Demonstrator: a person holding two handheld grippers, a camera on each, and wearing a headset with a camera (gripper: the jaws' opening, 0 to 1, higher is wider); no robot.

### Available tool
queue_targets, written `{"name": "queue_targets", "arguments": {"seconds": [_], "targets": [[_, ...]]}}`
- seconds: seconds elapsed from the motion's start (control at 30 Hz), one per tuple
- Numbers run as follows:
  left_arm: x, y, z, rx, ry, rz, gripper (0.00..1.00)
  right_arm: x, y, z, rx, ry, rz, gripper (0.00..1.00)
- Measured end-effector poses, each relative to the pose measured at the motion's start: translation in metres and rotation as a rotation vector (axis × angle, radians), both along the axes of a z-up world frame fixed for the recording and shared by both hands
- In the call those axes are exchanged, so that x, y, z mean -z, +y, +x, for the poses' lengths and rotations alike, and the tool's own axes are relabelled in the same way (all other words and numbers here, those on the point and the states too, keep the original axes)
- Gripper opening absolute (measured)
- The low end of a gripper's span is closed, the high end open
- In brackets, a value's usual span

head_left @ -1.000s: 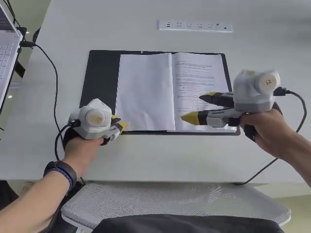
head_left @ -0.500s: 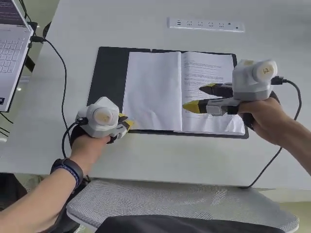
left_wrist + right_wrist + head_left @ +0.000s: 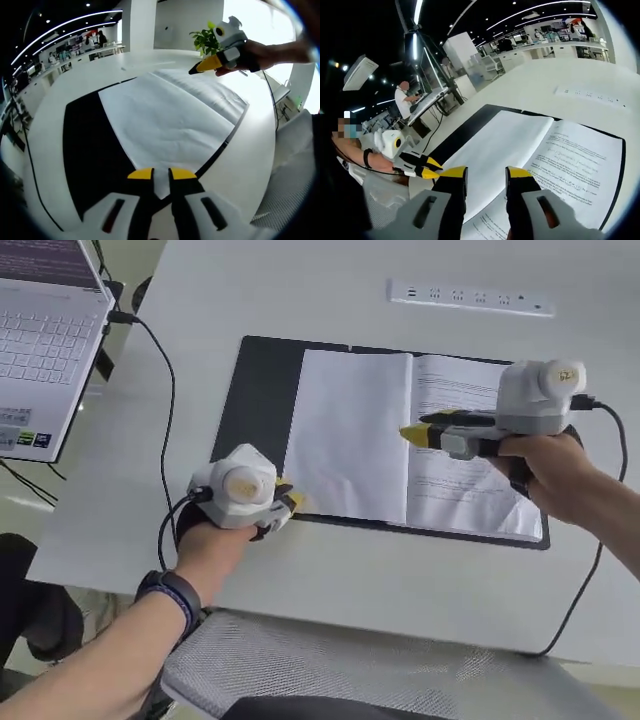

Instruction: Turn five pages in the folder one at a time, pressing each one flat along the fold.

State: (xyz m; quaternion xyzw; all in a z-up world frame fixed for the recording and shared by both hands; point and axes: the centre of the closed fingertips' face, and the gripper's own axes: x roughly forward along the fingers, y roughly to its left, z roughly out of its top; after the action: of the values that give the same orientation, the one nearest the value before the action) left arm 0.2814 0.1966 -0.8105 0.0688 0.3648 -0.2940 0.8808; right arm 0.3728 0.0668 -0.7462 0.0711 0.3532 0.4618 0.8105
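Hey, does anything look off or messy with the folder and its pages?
Nothing stands out. The folder lies open and flat on the table; the blank page and the printed page lie smooth, with no tear or curl visible. The left gripper sits at the blank page's corner.

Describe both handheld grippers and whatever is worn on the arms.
The left gripper and right gripper have rounded pale grey housings with a round yellowish disc, and jaws tipped in yellow. A black cable trails from each. The right housing bears a small dark marking. A dark wristband circles the left wrist.
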Motion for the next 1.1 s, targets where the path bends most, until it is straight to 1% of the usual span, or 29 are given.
{"name": "queue_targets", "arguments": {"seconds": [0.13,0.27,0.37,0.5,0.57,0.63,0.77,0.83,0.9,0.93,0.97,1.1], "targets": [[0.002,0.0,0.001,-0.005,0.002,0.002,0.11,0.009,0.004,0.009,0.021,0.027,0.021,0.25],[0.003,0.001,0.002,-0.008,0.005,0.003,0.11,0.02,0.007,0.013,0.04,0.058,0.032,0.22],[0.005,0.002,0.003,-0.011,0.007,0.003,0.1,0.026,0.008,0.015,0.056,0.073,0.046,0.19],[0.005,0.002,0.003,-0.013,0.012,0.003,0.1,0.026,0.01,0.017,0.068,0.073,0.081,0.12],[0.006,0.002,0.003,-0.007,0.012,0.014,0.1,0.024,0.01,0.021,0.087,0.074,0.109,0.09],[0.006,0.002,0.003,-0.007,0.013,0.015,0.1,0.025,0.009,0.024,0.102,0.081,0.127,0.06],[0.006,0.003,0.004,-0.011,0.015,0.011,0.09,0.031,0.006,0.026,0.115,0.093,0.123,0.05],[0.007,0.003,0.004,-0.013,0.017,0.008,0.09,0.035,0.006,0.023,0.111,0.101,0.119,0.05],[0.007,0.003,0.004,-0.011,0.016,0.009,0.09,0.04,0.004,0.021,0.109,0.107,0.104,0.05],[0.007,0.003,0.004,-0.011,0.017,0.01,0.09,0.039,0.002,0.022,0.121,0.107,0.12,0.03],[0.007,0.003,0.004,-0.011,0.017,0.01,0.09,0.04,0.001,0.021,0.123,0.114,0.122,0.02],[0.007,0.003,0.004,-0.011,0.017,0.011,0.08,0.04,0.0,0.02,0.135,0.114,0.136,0.0]]}}
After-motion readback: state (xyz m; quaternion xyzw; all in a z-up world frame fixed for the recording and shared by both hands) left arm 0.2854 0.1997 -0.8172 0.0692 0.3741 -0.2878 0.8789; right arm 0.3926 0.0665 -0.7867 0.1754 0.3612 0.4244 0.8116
